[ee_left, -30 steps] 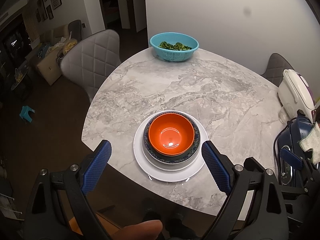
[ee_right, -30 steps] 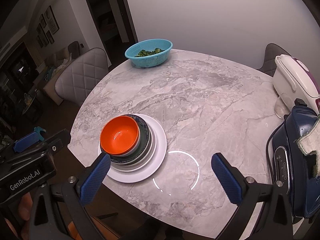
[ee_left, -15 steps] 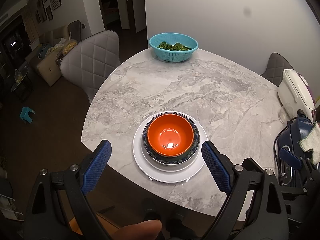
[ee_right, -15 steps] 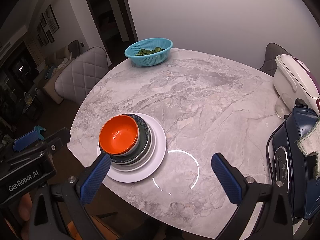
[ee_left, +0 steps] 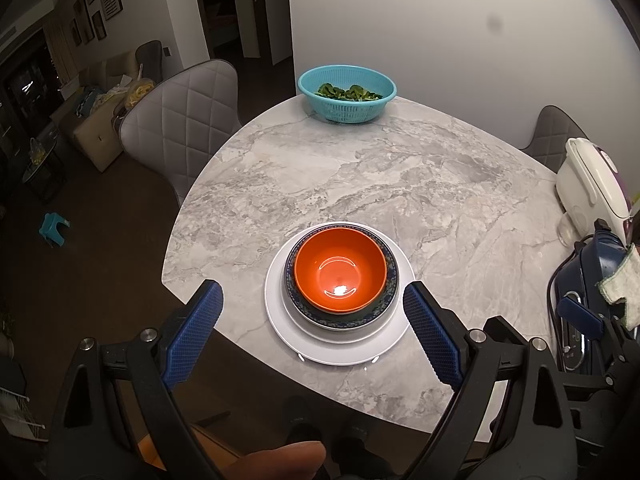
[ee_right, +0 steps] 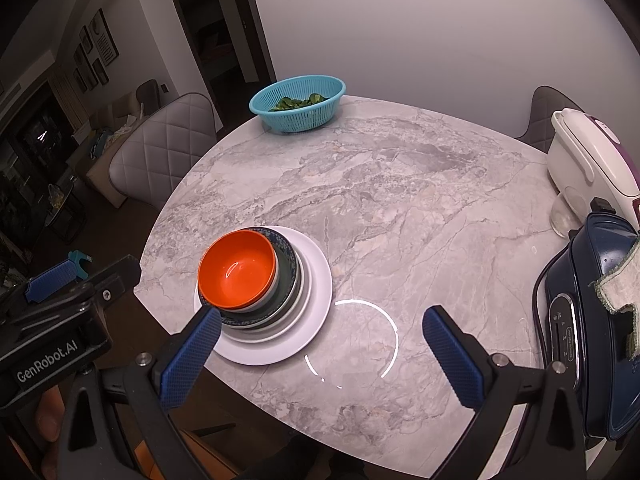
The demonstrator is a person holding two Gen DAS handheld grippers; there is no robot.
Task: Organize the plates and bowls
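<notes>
The stack sits straight ahead of my left claw [ee_left: 312, 312] and below it, near the desk's [ee_left: 360, 184] close edge: an orange bowl [ee_left: 340, 270] nested in a dark blue patterned bowl [ee_left: 390, 280], both on a white plate [ee_left: 280, 320]. In the left wrist view the stack is framed almost squarely between my two blue pads, which stand wide apart with nothing between them. The stack is round, so it has no long axis to line up with; what counts is that it lies dead centre ahead of this claw.

My right claw [ee_right: 320, 328] is also spread wide and empty. From it the orange bowl [ee_right: 236, 276] lies off to the left, beside the left pad, and bare desk [ee_right: 400, 208] with a ring of reflected light lies in front. So I judge my left claw the better placed of the two for the stack.

There may be more dishes between the blue bowl and the plate; the right wrist view shows pale rims there, but I cannot count them surely.

The only writing I can read is "GenRobot.AI" on the body of my left claw, seen from the right wrist. The dark blue appliance [ee_right: 592, 320] to the right of my right claw has small print I cannot make out.
</notes>
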